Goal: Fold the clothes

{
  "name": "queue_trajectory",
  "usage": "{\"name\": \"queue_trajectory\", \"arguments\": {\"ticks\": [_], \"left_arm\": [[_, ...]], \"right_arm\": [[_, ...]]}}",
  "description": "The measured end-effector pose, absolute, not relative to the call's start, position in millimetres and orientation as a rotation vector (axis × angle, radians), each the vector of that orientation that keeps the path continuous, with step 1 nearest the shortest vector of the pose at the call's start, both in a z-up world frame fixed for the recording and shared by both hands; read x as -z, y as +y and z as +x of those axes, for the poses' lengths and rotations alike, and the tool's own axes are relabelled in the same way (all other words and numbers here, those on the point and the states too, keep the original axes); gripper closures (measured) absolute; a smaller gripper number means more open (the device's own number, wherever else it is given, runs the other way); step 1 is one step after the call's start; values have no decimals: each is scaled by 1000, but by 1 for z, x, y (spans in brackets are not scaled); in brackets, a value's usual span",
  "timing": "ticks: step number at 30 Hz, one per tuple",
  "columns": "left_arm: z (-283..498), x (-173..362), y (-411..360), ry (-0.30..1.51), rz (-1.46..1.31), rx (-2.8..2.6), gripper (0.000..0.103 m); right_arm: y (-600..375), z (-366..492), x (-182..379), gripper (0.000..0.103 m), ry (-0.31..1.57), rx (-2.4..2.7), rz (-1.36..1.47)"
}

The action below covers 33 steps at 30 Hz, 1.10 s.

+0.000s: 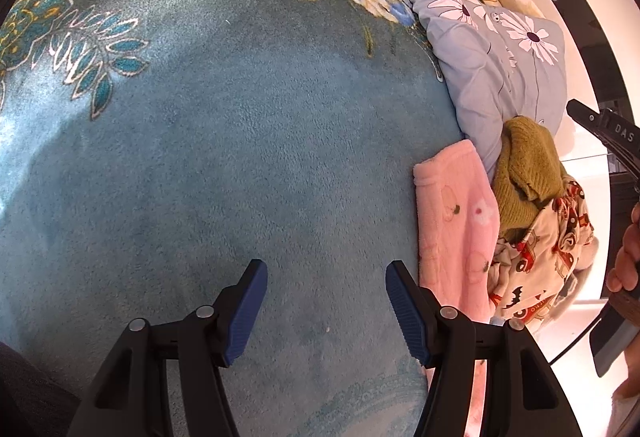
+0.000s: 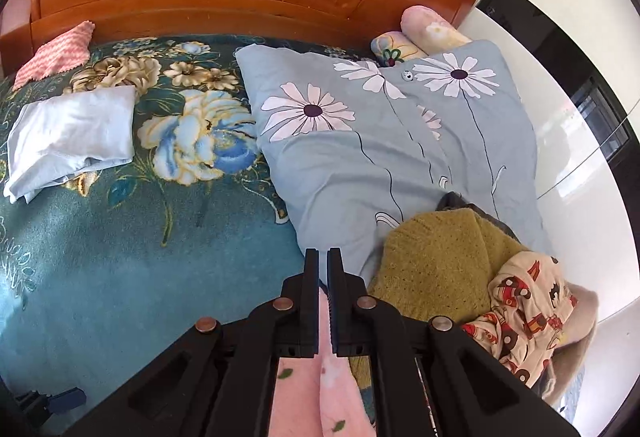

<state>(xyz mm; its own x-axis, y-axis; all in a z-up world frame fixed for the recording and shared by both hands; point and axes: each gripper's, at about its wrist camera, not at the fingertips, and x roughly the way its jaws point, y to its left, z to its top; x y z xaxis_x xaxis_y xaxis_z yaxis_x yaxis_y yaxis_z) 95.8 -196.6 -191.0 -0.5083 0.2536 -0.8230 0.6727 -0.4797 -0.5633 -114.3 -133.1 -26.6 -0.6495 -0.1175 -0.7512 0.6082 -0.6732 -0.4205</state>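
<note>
- The left gripper (image 1: 326, 307) hovers over the teal blanket (image 1: 208, 141), fingers spread and empty.
- To its right lies the pink fleece garment (image 1: 454, 225).
- The right gripper (image 2: 323, 257) is pressed together, pinching that pink fleece garment (image 2: 304, 397), the clothes pile (image 2: 480, 277) to its right.

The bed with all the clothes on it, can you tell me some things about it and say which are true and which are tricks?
1. The left gripper is wide open over the teal blanket. True.
2. The right gripper is wide open. False: its jaws stand nearly together, with pink garment showing between them.
3. The olive sweater lies next to the flowered pillow. True.
4. The folded pale blue garment sits on top of the pillow. False: it lies on the blanket, apart from the pillow.
</note>
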Motion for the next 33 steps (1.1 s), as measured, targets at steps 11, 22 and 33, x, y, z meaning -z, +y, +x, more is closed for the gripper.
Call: {"name": "queue_trajectory", "arguments": {"ticks": [11,22,33], "left_arm": [[84,180,-171,1474,1470,2236,25],[85,149,-140,1543,1486,2465,0],[105,115,-139,1513,1410,2610,0]], "right_arm": [[55,-19,85,100,647,2357,1492],[359,185,86,76,485,2682,2087],[431,204,121,59,-380,2814,2153]]}}
